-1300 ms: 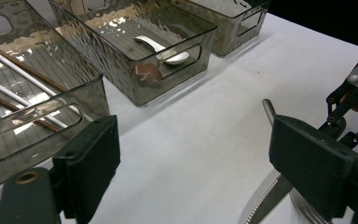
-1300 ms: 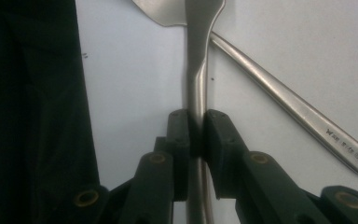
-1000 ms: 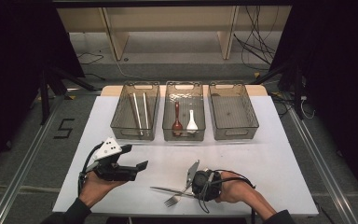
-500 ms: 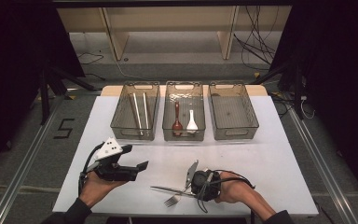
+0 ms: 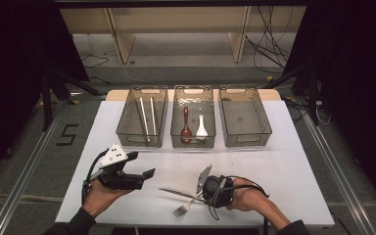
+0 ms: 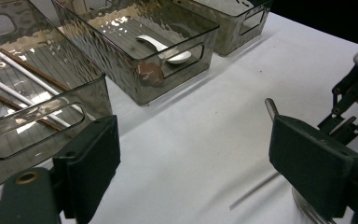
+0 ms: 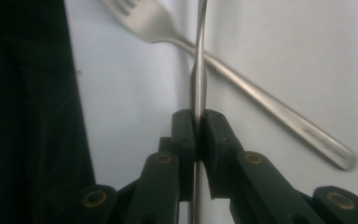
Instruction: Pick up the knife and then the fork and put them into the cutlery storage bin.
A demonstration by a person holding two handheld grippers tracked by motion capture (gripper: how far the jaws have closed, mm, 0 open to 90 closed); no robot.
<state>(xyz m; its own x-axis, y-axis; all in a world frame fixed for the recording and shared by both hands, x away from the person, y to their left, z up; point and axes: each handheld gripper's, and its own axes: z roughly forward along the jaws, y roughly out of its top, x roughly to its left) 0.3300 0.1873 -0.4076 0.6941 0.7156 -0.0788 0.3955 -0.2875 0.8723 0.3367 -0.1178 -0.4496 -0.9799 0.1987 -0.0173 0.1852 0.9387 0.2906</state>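
My right gripper (image 5: 206,192) is low over the table's front and shut on a thin metal utensil (image 7: 198,79), seen edge-on between its pads. The utensil's blade (image 5: 174,192) reaches left across the white tabletop. A metal fork (image 7: 242,84) lies flat under it and crosses it, with the fork's tines (image 5: 178,211) toward the front edge. Held above the table at the front left, my left gripper (image 5: 141,164) is open, its jaws wide apart (image 6: 191,172) with nothing between them.
Three clear bins stand in a row at the back. The left bin (image 5: 127,128) holds chopsticks (image 5: 146,115), the middle bin (image 5: 193,142) a brown spoon (image 5: 186,128) and a white spoon (image 5: 201,128), and the right bin (image 5: 247,139) has nothing in it. The white table (image 5: 284,166) ends close to my hands.
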